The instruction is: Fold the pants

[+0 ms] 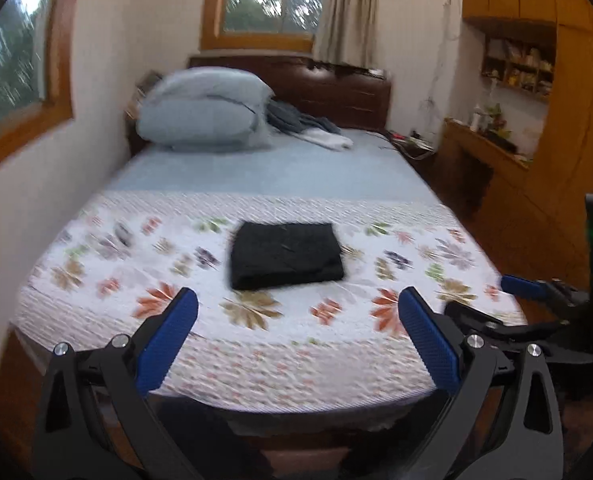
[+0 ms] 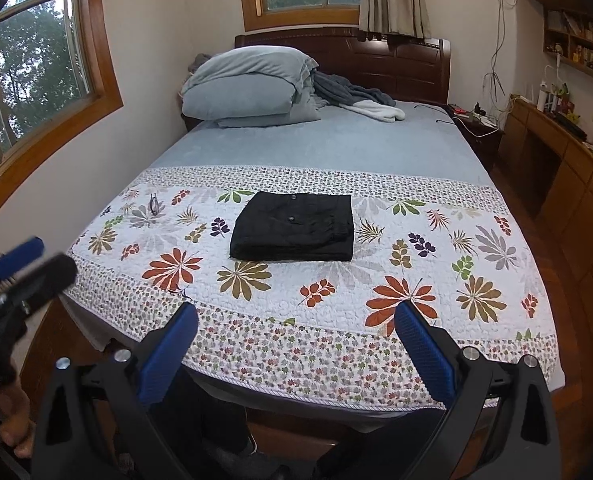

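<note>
The black pants (image 1: 286, 255) lie folded into a neat rectangle on the floral quilt (image 1: 108, 272); they also show in the right wrist view (image 2: 294, 227), with two buttons on top. My left gripper (image 1: 298, 300) is open and empty, held back over the foot edge of the bed, well short of the pants. My right gripper (image 2: 296, 314) is open and empty, also over the foot edge. The right gripper shows at the right edge of the left wrist view (image 1: 536, 292). The left gripper shows blurred at the left edge of the right wrist view (image 2: 20, 264).
The bed (image 2: 328, 148) has a blue sheet, stacked pillows (image 2: 252, 84) and loose clothes (image 2: 360, 100) near the wooden headboard (image 2: 396, 64). A pair of glasses (image 2: 153, 204) lies on the quilt's left. A wooden desk and shelves (image 2: 552, 132) stand on the right. Windows are on the left and far walls.
</note>
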`<state>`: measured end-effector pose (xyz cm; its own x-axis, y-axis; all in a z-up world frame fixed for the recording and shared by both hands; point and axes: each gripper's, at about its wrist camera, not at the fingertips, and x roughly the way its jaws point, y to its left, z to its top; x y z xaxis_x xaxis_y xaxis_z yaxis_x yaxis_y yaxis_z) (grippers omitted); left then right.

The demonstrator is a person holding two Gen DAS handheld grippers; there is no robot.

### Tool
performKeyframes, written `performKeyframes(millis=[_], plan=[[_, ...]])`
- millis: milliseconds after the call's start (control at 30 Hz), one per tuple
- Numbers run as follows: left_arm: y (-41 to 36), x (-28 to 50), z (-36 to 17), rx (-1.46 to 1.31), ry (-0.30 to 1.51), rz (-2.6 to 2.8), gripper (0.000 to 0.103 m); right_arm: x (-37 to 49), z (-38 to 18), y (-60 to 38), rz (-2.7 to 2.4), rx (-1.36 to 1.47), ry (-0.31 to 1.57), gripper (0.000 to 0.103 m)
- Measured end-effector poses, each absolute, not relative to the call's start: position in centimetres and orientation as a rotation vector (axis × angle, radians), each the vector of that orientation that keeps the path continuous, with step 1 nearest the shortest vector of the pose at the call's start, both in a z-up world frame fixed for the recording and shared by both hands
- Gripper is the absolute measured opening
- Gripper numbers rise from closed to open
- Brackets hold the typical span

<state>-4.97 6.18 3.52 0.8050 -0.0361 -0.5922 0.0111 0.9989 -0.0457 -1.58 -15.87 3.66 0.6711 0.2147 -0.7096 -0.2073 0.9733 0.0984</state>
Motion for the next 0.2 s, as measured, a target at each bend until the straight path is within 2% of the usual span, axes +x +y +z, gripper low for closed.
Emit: performKeyframes(millis=[200], plan=[[6.31, -4.99, 4.24, -0.031, 0.628, -0.001, 0.1, -1.64, 3.71, -15.98, 0.241, 0.007, 0.793, 0.099]])
